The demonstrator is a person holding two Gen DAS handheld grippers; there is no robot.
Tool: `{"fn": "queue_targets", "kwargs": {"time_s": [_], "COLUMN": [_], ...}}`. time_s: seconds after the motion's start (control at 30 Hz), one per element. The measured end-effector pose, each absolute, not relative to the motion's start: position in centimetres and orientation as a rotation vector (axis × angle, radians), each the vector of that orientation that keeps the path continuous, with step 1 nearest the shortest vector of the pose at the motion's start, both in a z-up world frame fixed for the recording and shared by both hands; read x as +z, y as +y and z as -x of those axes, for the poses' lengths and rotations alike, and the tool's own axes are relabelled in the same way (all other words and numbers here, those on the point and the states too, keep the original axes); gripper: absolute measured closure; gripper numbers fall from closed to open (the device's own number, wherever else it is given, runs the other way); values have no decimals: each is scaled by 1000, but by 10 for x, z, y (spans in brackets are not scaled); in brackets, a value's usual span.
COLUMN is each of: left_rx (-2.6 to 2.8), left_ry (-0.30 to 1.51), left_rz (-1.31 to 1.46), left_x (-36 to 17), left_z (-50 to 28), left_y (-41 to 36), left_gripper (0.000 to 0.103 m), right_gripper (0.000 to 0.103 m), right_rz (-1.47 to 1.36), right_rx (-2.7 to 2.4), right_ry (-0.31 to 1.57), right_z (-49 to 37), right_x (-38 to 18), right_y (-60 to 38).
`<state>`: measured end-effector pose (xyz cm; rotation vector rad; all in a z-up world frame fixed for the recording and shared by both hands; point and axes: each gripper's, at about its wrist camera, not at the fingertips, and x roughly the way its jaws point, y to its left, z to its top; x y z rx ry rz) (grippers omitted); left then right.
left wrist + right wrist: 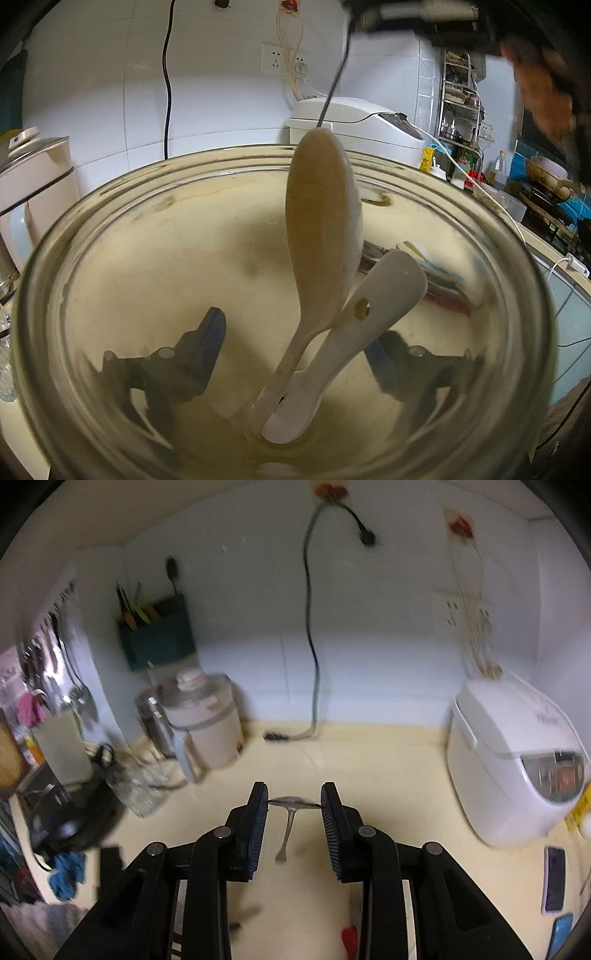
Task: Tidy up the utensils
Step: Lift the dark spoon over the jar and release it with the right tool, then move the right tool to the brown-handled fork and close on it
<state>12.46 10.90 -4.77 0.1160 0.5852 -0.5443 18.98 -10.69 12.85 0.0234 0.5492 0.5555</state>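
Above the cream worktop (388, 760), we find the right hand-held gripper (294, 805) clamping a small metal spoon (291, 805); the left hand-held gripper (295, 354) grips a clear glass jar (110, 206).

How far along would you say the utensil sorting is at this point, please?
Done: two rice paddles, a tan one and a white one, already stand in the glass jar, which the left gripper holds. In hand: the right gripper is clamped on a metal spoon above the counter. Left: putting that spoon in; a red item remains on the counter.
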Motion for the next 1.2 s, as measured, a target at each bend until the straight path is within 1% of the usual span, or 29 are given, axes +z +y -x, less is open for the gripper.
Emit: {"fn": "queue_targets", "kwargs": {"time_s": [0.23,0.43,0.57,0.83,1.0,1.07,1.13,1.2], "left_rx": [-544,-546,-546,-546,-547,-546,-545,-546], "left_ry": [580,576,575,576,577,577,577,578], "left_rz": [-110,-113,-110,-110,-111,-111,-111,-111], "left_x": [-47,-47,-47,-46,-46,-46,-46,-47], "left_z": [-124,-124,-124,-123,-123,-123,-123,-124], "left_y": [110,111,111,110,110,110,110,110], "left_gripper": [23,23,23,23,23,23,23,23], "right_gripper": [73,73,73,73,73,71,63,61], "right_rz": [-59,-60,-53,-22,4,-3,-25,-73], "right_rx": [676,739,751,780,809,807,798,810], "right_ry": [452,459,527,763,846,866,870,863], "right_z": [-161,-147,-150,-169,-175,-178,-180,-181], "right_x": [185,191,169,90,65,62,63,67], "right_y": [-96,-80,-68,-33,-10,-5,-7,-17]}}
